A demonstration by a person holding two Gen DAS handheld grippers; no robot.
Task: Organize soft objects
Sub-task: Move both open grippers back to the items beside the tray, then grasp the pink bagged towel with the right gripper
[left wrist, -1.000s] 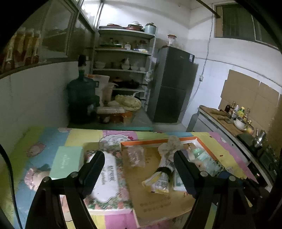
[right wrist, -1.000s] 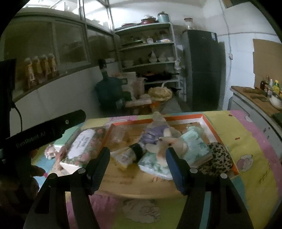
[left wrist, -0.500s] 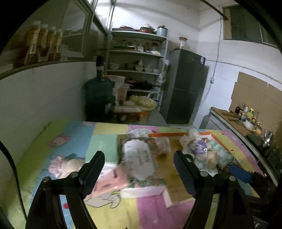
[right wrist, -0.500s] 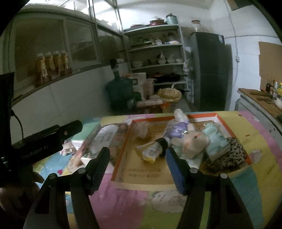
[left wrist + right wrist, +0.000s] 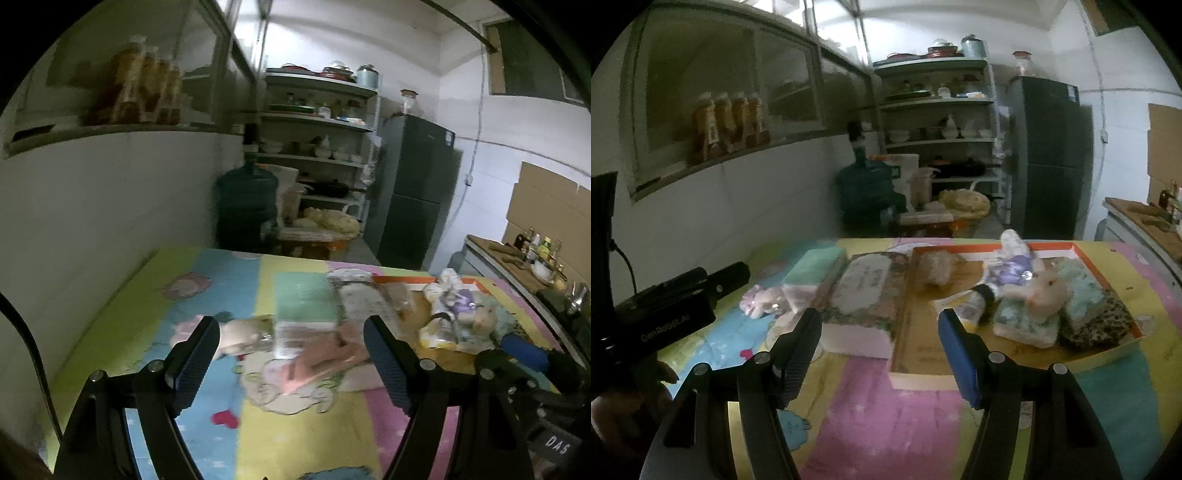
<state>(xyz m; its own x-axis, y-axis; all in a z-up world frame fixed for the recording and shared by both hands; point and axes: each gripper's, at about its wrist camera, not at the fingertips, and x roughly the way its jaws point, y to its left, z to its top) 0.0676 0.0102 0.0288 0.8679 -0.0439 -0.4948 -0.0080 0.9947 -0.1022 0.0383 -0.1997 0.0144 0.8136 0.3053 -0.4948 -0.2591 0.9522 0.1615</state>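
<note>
Both tongs are open and hold nothing; the left tongs hang over a small pink plush on the colourful surface; the right tongs hang before the orange-rimmed tray, where a rabbit plush lies on soft packs.

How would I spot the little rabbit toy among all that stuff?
Find the shallow orange-rimmed tray on the colourful table mat. In its right half, soft packs are piled together, and the rabbit toy lies on top of them. It alone has a pale pink face with a dark eye and a purple outfit.
</note>
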